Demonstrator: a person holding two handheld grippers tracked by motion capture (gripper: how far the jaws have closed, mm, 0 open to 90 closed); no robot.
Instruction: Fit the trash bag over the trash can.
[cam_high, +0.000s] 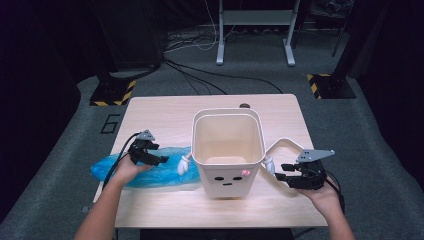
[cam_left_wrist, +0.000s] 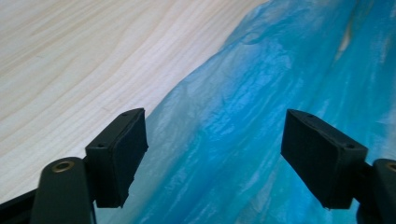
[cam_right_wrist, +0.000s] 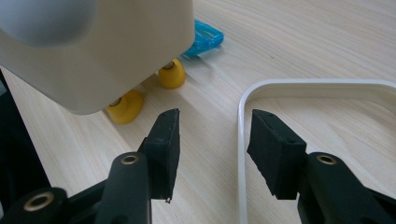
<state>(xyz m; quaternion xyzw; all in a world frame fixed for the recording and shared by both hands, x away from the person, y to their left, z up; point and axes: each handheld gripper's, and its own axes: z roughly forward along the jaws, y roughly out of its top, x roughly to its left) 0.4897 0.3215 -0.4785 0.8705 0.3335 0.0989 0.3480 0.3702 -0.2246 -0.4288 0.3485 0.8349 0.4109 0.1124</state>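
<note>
While the wooden table (cam_high: 165, 112) fills the middle of the high view, a cream bin (cam_high: 228, 150) with a small face on its front stands at its centre, open and empty. Left of the bin, a folded blue plastic bag (cam_high: 150, 170) lies flat with its long axis running across the frame, from the table's left edge to the bin's side. At lower right, a cream rectangular ring (cam_high: 286, 145) rests on the tabletop, apart from the bin.

A person's left gripper (cam_high: 159, 160) hangs directly over the bag at lower left; in the left gripper view its jaws stand wide, both pads (cam_left_wrist: 123, 154) clear of the blue film (cam_left_wrist: 243, 140), which spreads beneath and between them and runs toward the upper right of that frame. The bag is the nearer hand's job, and a short drop would likely bring the pads onto it.

At lower right, the right gripper (cam_high: 281, 172) points left toward the bin, jaws partly open and holding nothing; in its own view the ring's rim (cam_right_wrist: 243, 154) lies between the pads.
</note>
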